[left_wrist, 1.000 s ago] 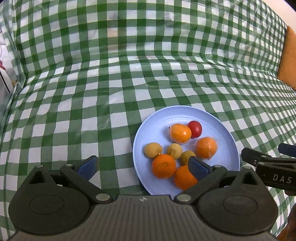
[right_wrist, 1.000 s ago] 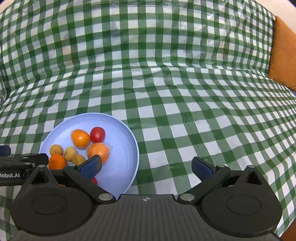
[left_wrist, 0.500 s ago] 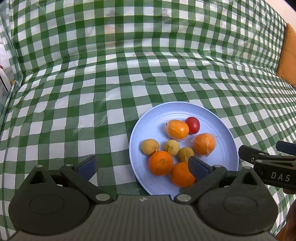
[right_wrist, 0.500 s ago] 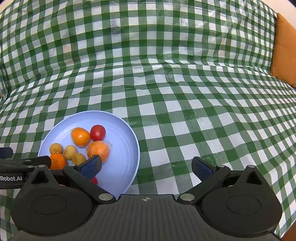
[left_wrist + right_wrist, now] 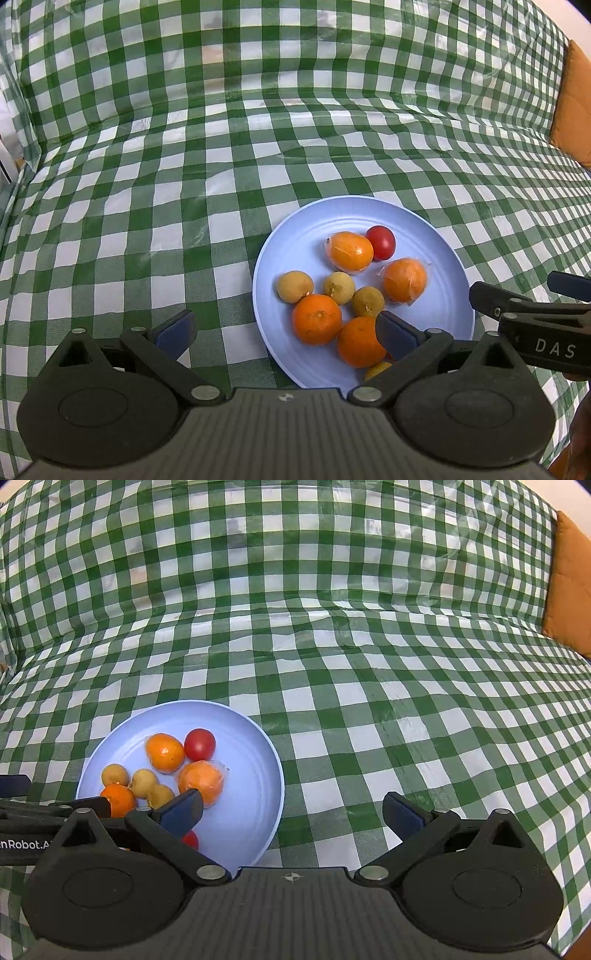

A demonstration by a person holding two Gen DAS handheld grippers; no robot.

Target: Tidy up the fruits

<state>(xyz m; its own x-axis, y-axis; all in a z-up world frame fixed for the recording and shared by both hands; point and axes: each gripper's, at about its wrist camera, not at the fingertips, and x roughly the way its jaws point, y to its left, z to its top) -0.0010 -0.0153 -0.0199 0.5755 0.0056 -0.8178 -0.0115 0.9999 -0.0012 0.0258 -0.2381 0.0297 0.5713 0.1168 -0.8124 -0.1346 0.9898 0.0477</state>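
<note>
A light blue plate (image 5: 448, 291) holds several fruits: two bare oranges (image 5: 317, 319), two plastic-wrapped oranges (image 5: 351, 252), a red tomato (image 5: 381, 238) and three small tan fruits (image 5: 295, 287). My left gripper (image 5: 284, 330) is open and empty, hovering over the plate's near left edge. My right gripper (image 5: 293, 810) is open and empty, over the plate's right rim (image 5: 275, 771). The right view shows the same fruits, the tomato (image 5: 200, 744) among them, plus a second red fruit (image 5: 191, 839) behind my left finger. Each gripper shows at the edge of the other's view.
A green-and-white checked cloth (image 5: 184, 166) covers the whole surface, with creases toward the back. An orange cushion (image 5: 572, 107) sits at the far right edge; it also shows in the right wrist view (image 5: 569, 590).
Both grippers have drawn back and up slightly, so the plate sits a little higher and farther in both views. Nothing on the plate has moved.
</note>
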